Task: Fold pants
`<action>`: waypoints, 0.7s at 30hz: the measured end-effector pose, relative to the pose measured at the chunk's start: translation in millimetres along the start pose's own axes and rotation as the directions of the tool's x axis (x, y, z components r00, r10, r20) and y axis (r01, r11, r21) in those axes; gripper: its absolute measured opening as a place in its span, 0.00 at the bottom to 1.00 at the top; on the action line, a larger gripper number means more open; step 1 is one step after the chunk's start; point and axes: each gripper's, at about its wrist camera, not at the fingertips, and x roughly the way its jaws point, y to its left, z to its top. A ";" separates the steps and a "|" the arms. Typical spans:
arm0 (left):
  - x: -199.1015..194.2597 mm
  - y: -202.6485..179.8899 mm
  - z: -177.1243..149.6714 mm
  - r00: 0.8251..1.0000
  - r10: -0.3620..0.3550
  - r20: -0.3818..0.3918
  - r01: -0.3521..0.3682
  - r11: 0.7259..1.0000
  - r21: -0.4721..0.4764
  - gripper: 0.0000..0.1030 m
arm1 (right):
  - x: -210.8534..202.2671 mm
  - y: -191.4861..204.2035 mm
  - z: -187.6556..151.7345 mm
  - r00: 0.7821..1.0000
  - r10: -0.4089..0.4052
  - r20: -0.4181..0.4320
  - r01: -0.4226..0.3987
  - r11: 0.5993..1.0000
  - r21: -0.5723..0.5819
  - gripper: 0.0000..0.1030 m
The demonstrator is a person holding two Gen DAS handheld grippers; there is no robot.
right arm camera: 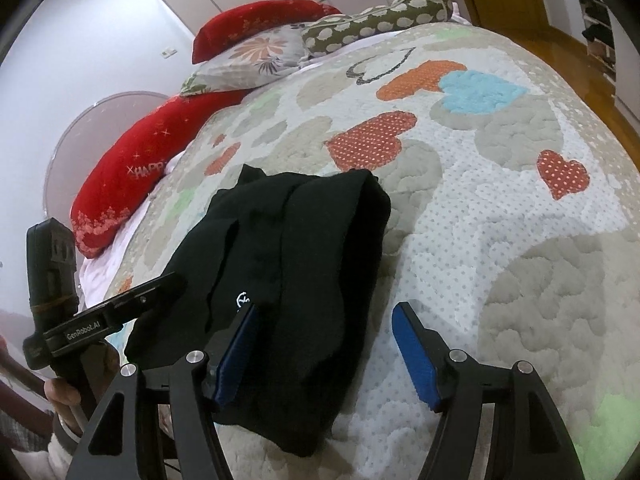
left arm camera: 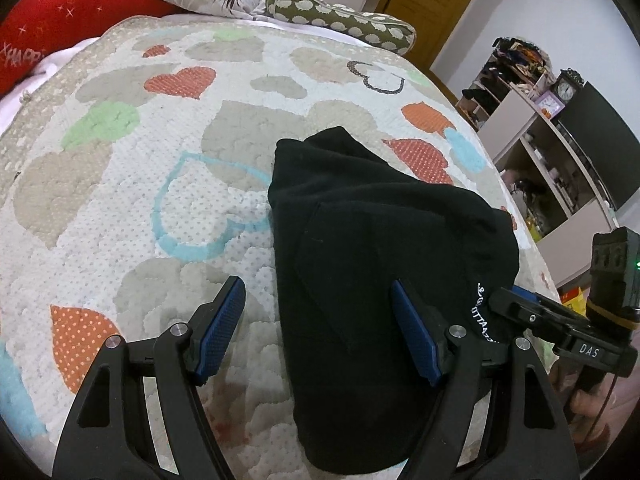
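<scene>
Black pants [left arm camera: 372, 248] lie folded into a compact bundle on the heart-patterned quilt [left arm camera: 160, 160], with white lettering near one edge. My left gripper [left arm camera: 318, 292] is open, hovering above the bundle's left edge and holding nothing. In the right wrist view the pants [right arm camera: 296, 264] lie in the lower middle. My right gripper [right arm camera: 326, 318] is open above the bundle's right edge and holds nothing. Each gripper shows in the other's view: the right one [left arm camera: 520, 300] at the far right, the left one [right arm camera: 160, 286] at the left.
Red pillows [right arm camera: 132, 176], a floral pillow [right arm camera: 256, 56] and a green spotted bolster [right arm camera: 376, 20] lie at the head of the bed. Shelves [left arm camera: 532, 120] with a clock stand beyond the bed's right edge, next to a wooden door [left arm camera: 432, 0].
</scene>
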 end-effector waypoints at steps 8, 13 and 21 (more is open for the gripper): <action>7.6 -6.3 0.5 1.000 0.012 -0.006 -0.012 1.000 0.013 0.73 | 2.4 0.3 3.4 1.000 0.007 0.003 -0.007 1.000 0.003 0.68; 0.1 -10.0 -1.0 0.999 0.033 0.012 -0.033 0.999 0.031 0.73 | -17.8 4.4 17.2 0.997 -0.028 0.071 0.029 0.999 -0.019 0.68; -6.5 -27.3 -20.9 0.999 0.041 0.031 -0.044 0.994 0.101 0.73 | -16.4 39.5 67.2 0.988 -0.062 0.145 0.091 0.976 -0.200 0.68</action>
